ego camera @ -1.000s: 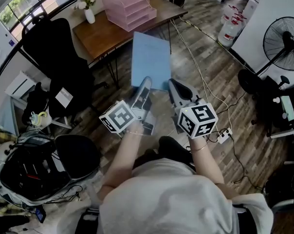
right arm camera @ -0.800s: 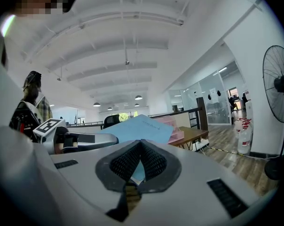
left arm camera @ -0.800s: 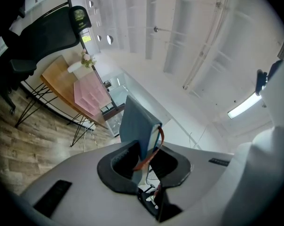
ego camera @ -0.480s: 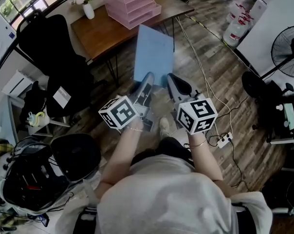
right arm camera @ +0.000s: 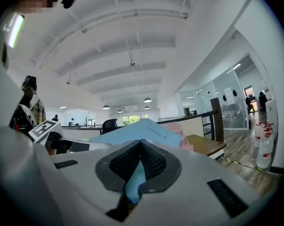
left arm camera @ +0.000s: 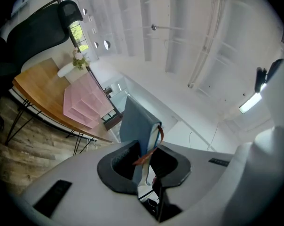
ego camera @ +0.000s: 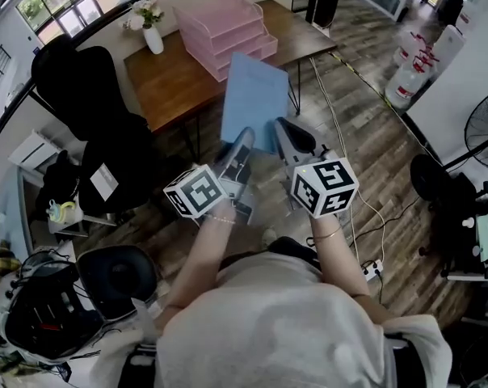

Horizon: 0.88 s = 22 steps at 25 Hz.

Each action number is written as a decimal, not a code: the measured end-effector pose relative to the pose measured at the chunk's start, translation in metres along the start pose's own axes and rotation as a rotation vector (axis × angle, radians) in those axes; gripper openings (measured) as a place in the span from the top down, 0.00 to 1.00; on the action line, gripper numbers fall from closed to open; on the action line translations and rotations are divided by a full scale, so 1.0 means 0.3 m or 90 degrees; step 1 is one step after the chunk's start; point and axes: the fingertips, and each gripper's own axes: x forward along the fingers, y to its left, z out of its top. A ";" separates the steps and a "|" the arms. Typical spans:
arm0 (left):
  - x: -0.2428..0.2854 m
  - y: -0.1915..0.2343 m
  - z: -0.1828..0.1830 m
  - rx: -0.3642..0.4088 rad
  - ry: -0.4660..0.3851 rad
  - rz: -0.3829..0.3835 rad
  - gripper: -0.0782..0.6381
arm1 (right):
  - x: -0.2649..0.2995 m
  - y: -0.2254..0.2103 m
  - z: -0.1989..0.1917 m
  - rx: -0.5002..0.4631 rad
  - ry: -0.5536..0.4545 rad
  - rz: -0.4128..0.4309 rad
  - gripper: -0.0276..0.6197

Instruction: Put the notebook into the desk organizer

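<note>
Your left gripper [ego camera: 241, 144] and right gripper [ego camera: 286, 133] both pinch the near edge of the flat light-blue notebook [ego camera: 255, 97], held face-up in the air. The pink stacked-tray desk organizer [ego camera: 225, 29] lies just beyond the notebook's far edge, slightly left, so your left gripper is nearer.

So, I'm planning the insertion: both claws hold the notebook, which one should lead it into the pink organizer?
Left, probably. The left claw grips the notebook on the side nearer the pink organizer; the right claw grips the farther side.
</note>
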 end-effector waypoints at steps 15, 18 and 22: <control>0.320 0.158 0.071 -0.005 -0.035 0.033 0.79 | 0.208 -0.342 -0.004 0.022 0.010 0.000 0.94; 0.338 0.190 0.061 -0.014 -0.033 0.044 0.79 | 0.210 -0.394 -0.021 0.038 0.009 -0.015 0.94; 0.380 0.234 0.083 -0.017 -0.033 0.051 0.79 | 0.253 -0.443 -0.044 0.052 0.013 -0.021 0.94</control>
